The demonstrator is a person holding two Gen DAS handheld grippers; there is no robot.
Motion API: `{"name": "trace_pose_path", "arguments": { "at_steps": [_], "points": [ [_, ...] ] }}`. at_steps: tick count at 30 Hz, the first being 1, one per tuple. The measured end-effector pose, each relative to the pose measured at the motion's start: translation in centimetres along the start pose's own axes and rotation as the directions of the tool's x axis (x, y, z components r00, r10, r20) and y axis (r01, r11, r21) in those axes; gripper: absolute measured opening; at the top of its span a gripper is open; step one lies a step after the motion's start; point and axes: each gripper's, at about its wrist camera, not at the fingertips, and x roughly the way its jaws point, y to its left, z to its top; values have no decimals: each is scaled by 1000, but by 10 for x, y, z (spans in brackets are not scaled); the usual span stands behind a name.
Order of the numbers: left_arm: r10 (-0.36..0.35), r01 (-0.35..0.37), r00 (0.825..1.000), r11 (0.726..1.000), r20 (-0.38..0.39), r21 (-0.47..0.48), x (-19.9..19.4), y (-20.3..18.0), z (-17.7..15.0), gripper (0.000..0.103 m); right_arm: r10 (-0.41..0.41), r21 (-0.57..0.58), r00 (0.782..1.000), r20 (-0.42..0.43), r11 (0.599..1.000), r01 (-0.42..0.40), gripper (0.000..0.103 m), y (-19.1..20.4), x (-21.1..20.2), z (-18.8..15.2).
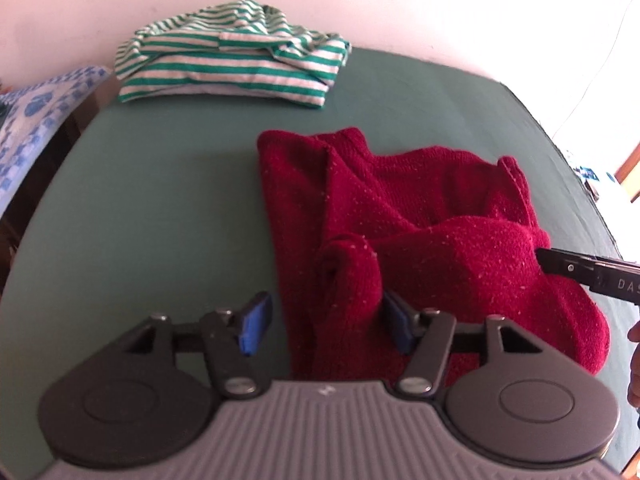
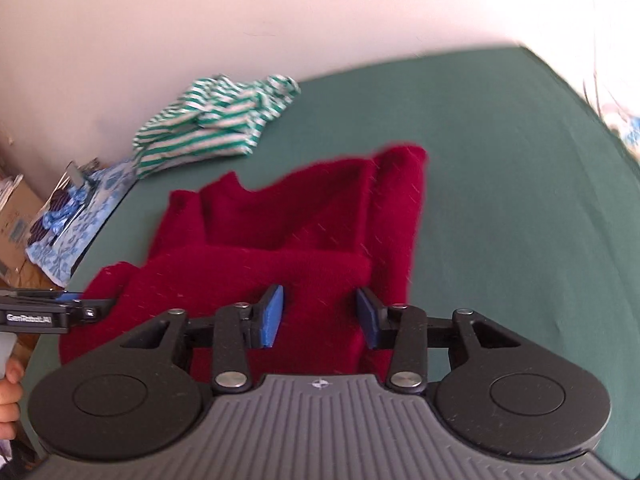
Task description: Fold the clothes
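We see a red sweater point(image 1: 400, 240) lying partly folded on a green bed point(image 1: 160, 200), with a thick fold rolled over its near part. In the left wrist view it sits right of centre, its near edge reaching under the camera body. Our left tongs point(image 1: 326, 322) stand wide, blue pads point(image 1: 254, 322) well apart; the left pad is over bare green sheet and the right pad is against the red knit, with the sweater's left edge between them. Nothing is clamped.

In the right wrist view the sweater point(image 2: 288, 240) fills the middle, a neck notch showing at its far edge and a longer flap running up the right side. Our right tongs point(image 2: 320, 316) are also spread, blue pads point(image 2: 272, 316) apart, with red knit showing between and beyond them; they grip nothing. We cannot tell whether the pads touch the cloth or hang just above it.

Each view catches the other tool from the side: the right one enters the left view at the right edge, its black tip against the rolled fold, and the left one enters the right view at the left edge, near the sweater's left corner, with a hand point(image 2: 10, 392) below it.

A striped shirt point(image 1: 228, 56), green and white, lies loosely folded at the far edge of the bed by the pale wall point(image 1: 360, 0), well apart from the sweater. A blue patterned cloth point(image 2: 76, 220) lies beside the bed on the left.
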Motion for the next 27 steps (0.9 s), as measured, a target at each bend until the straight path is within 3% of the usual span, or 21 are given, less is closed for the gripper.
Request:
{"name": "trace_pose_path", "arguments": {
  "at_steps": [1,4,6,8,9,11,13,15,17,19,24,27],
  "points": [
    [-5,5,1000,1000,9,7,-2,-1,-3,56,-1,3,1000,13,1000,1,47,-1,-5,1],
    [81,-87,994,992,69,95,-14,-9,-5,62,-5,14,999,50,1000,4,49,-3,-19,5],
    [136,-163,976,974,169,154,-37,-15,0,60,-8,21,997,75,1000,6,37,-5,-29,7],
    [139,-202,949,958,284,205,-65,-22,6,57,-9,25,995,101,1000,6,18,-5,-39,10],
    [109,-184,942,959,316,217,-73,-25,9,59,14,2,993,121,1000,-14,16,1,-43,13],
    [33,-100,958,970,286,223,-63,-32,13,60,92,-27,989,117,996,-89,16,15,-36,16],
    [-21,-40,968,971,249,237,-43,-41,14,59,91,-30,993,79,996,-88,16,19,-14,12],
    [29,-81,977,967,211,242,-10,-41,10,57,87,-32,995,43,996,-86,16,23,8,7],
    [66,-108,981,968,184,227,17,-37,7,56,60,-23,997,57,998,-59,5,11,18,-1],
    [80,-113,982,975,172,189,37,-25,2,70,46,-36,996,71,998,-44,0,3,17,-8],
    [82,-107,980,985,182,133,43,-12,0,87,47,-22,993,112,999,-45,0,-3,9,-25],
    [94,-122,980,980,175,155,39,-15,4,83,34,-8,996,84,999,-33,0,4,3,-17]
  ]
}}
